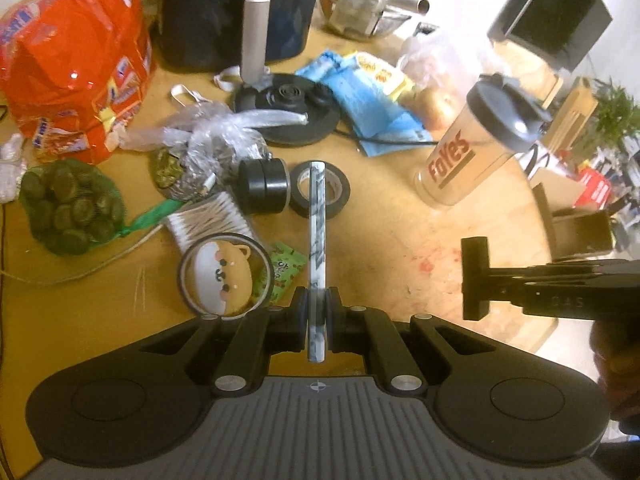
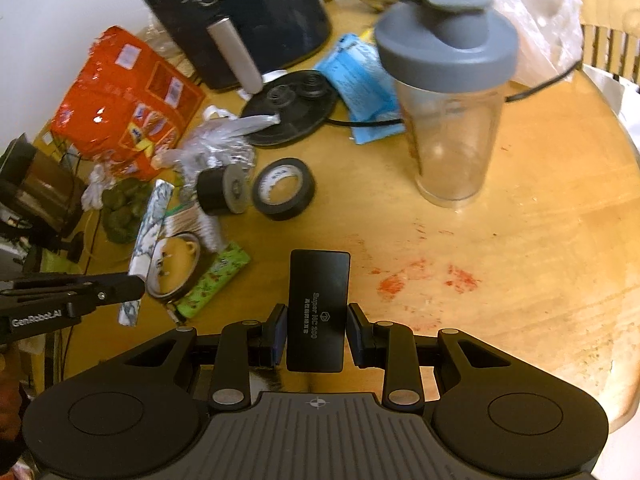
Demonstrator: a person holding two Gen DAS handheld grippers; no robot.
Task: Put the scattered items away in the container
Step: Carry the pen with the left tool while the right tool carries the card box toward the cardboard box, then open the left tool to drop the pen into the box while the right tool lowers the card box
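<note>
left gripper [image 1: 317, 303]: jaws clamped on flat marble-patterned stick [image 1: 318, 240], near end blurred
right gripper [image 2: 317, 334]: jaws pinching black rectangular block [image 2: 318, 312], small print illegible
clear shaker bottle with grey lid [image 2: 450, 96]: blurred

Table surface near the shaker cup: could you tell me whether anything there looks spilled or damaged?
Yes: reddish smears stain the bare wooden table in front of the clear shaker cup, like a dried spill or rubbed-in marks. The cup stands upright and looks empty.
</note>
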